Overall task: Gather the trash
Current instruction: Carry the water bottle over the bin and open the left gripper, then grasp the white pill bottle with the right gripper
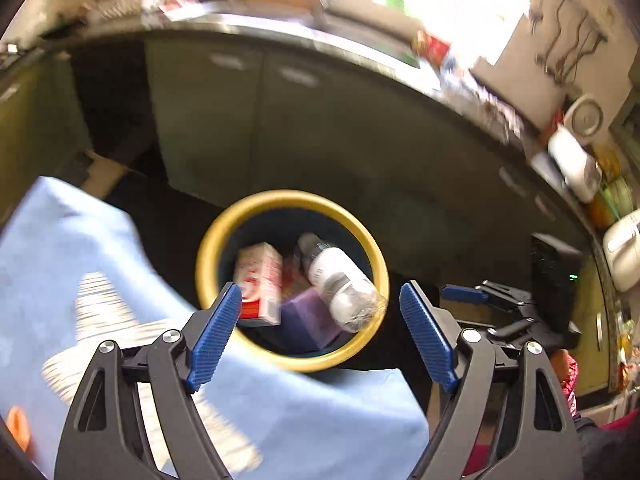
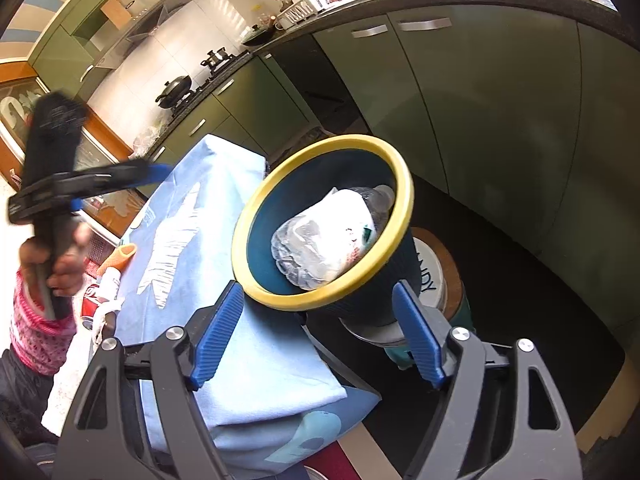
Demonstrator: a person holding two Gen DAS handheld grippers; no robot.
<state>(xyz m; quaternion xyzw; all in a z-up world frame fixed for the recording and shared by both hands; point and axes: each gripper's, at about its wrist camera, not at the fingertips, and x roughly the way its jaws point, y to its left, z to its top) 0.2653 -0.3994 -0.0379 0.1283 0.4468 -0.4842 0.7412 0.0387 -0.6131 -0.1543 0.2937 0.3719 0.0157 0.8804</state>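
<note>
The left tool (image 1: 320,304) hung nearest the lens, its blue pads spread apart and gripping nothing, poised over the mouth of the bin. The right tool (image 2: 318,302) likewise stood apart and empty, its pads either side of the bin's lower edge in that view, though contact could not be told.

A light blue cloth (image 2: 224,280) covered the bench, with a white streaked pattern on it. The dark, yellow-rimmed bin (image 2: 324,302) stood just beside the cloth's edge, in front of green kitchen cabinets (image 2: 500,120).

Inside the bin lay a crushed clear plastic bottle (image 1: 344,284) with a white label, leaning against the rim; beside it a red-and-white carton (image 1: 260,284), and below them a purple block (image 1: 308,316). An orange tube (image 2: 120,258) lay at the cloth's far edge.
</note>
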